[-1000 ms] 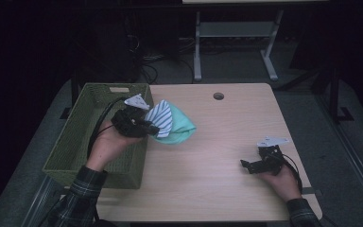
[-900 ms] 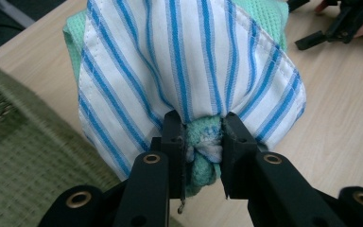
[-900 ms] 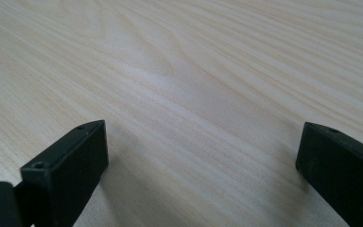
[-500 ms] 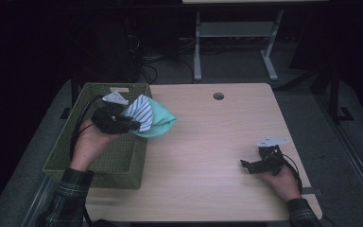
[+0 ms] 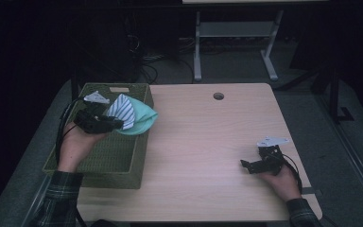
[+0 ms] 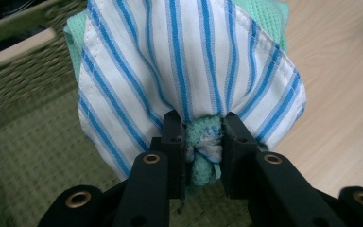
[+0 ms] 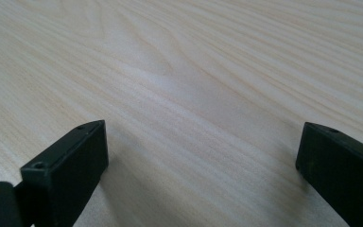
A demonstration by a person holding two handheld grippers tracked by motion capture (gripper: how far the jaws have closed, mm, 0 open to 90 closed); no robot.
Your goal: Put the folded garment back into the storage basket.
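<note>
A bundle of two cloths, one white with blue stripes (image 5: 123, 111) (image 6: 189, 61) and one mint green (image 5: 142, 120) (image 6: 201, 163), hangs in the air over the right wall of the green woven basket (image 5: 123, 156). My left gripper (image 5: 118, 124) (image 6: 203, 142) is shut on the bunched cloth, with both layers pinched between its jaws. My right gripper (image 5: 246, 164) (image 7: 201, 156) rests low on the wooden table (image 5: 217, 142) at the right, jaws wide open and nothing between them.
The basket sits at the table's left edge, its inside (image 6: 38, 161) bare below the cloths. A round cable hole (image 5: 218, 96) lies near the table's far edge. A desk frame (image 5: 231, 42) stands on the dark floor behind.
My left gripper has carried the cloth bundle leftward, from over the table to above the basket's right side. The right gripper has stayed where it was.
</note>
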